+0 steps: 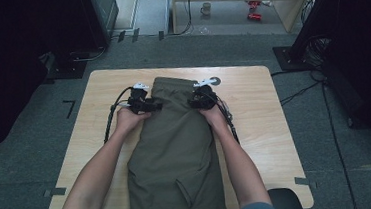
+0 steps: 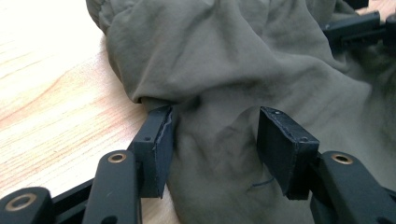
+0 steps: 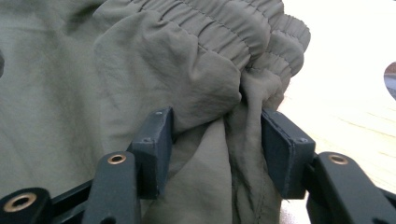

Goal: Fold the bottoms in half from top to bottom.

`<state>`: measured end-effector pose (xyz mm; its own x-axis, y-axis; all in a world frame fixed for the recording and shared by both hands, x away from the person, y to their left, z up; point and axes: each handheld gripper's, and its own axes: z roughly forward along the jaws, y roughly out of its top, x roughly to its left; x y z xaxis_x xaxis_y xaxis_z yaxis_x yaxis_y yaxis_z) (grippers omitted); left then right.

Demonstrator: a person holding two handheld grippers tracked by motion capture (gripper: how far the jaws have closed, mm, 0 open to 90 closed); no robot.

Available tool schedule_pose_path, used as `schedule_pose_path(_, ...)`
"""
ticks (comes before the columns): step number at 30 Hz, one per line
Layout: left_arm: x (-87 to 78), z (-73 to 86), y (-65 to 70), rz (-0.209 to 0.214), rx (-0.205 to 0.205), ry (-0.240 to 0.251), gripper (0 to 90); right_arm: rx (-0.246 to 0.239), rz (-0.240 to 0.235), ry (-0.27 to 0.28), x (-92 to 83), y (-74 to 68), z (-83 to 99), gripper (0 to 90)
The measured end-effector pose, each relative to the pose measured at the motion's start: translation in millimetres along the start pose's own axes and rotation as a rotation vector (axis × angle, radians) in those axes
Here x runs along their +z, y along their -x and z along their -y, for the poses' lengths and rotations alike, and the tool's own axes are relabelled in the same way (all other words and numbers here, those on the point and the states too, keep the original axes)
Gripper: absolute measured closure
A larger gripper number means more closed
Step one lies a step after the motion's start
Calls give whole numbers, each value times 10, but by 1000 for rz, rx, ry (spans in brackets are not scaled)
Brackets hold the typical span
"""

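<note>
One olive garment [image 1: 174, 150] on one table [image 1: 259, 113], two claws: left claw [image 2: 212, 140] parted around fabric, right claw [image 3: 215, 140] pinching waistband.

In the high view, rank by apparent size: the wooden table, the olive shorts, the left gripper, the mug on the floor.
1. wooden table
2. olive shorts
3. left gripper
4. mug, smallest, though it stands farthest from the camera.

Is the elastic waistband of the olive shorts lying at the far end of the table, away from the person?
Yes: the olive shorts lie lengthwise on the table with the gathered waistband at the far end.
</note>
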<state>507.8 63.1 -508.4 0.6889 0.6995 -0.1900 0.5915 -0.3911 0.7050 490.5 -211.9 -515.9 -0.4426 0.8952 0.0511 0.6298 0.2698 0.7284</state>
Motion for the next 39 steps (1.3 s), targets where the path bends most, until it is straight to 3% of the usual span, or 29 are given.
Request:
schedule_pose_path(5, -13, 7, 15, -9, 21, -11, 496, 9, -3, 9, 2, -32, -1, 590)
schedule_pose_path(11, -3, -2, 80, -27, 41, -26, 613, 20, -16, 16, 15, -63, -9, 711)
schedule_pose_path(16, -19, -7, 68, -16, 32, -46, 740, 23, -40, -8, 0, -56, -26, 783)
schedule_pose_path(18, -22, -21, 65, -5, 1, -58, 782, 33, -46, -20, -7, -47, -36, 813)
schedule_pose_path(25, -41, -67, 98, 0, -3, -72, 857, 47, -40, -59, -39, -31, -81, 851)
schedule_pose_path(28, -76, -86, 88, 6, -14, -68, 863, 92, -76, -105, -74, 30, -167, 853)
schedule_pose_path(31, -116, -117, 74, 13, -25, -46, 867, 81, -82, -107, -126, 46, -239, 858)
schedule_pose_path(34, -151, -198, 71, 16, -7, -69, 868, 71, -89, -108, -174, 51, -308, 860)
schedule_pose_path(39, -256, -364, 68, 27, 6, -23, 869, 67, -92, -59, -277, 102, -401, 859)
